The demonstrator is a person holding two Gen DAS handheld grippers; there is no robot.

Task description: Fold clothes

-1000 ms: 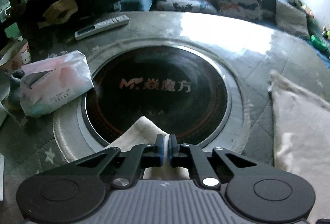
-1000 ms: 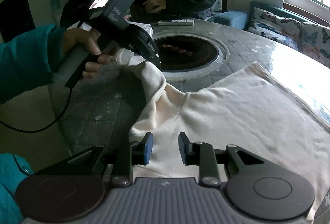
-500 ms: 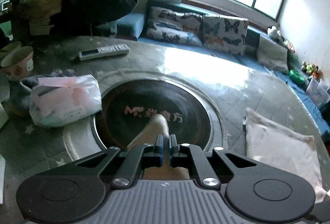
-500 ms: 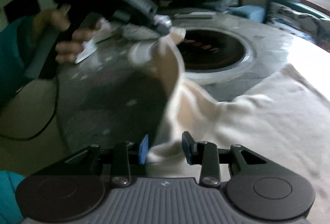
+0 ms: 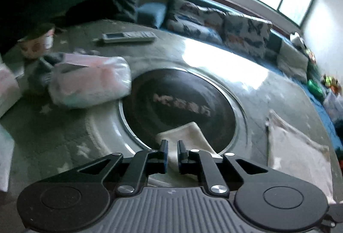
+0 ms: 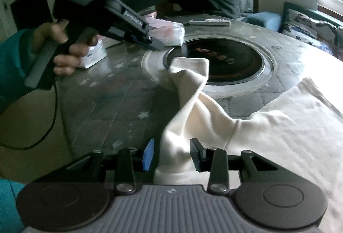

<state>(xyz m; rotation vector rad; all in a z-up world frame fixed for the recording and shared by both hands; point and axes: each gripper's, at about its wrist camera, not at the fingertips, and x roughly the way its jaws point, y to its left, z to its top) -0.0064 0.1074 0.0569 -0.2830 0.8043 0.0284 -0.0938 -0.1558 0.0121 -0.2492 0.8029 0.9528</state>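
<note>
The right wrist view is showing what the left one cannot: a hand [image 6: 64, 48] in a teal sleeve is gripping the left gripper [image 6: 157, 45] above the bench [image 6: 103, 95], its tip hanging just clear of the cream garment [image 6: 278, 125]. The left wrist view is showing only the sleeve end [image 5: 184, 136] lying past its own fingers [image 5: 164, 153], which are standing slightly apart with nothing between them. A second ago those fingers were pinching the sleeve and holding it up; now the sleeve is lying released on the rim of the dark round inset [image 6: 225, 61]. The sleeve is running from the garment's body, at the bench's near right edge, toward the inset at the bench's centre. The right gripper [image 6: 172, 153] is sitting wide apart around the sleeve's base, not clamping it.
</note>
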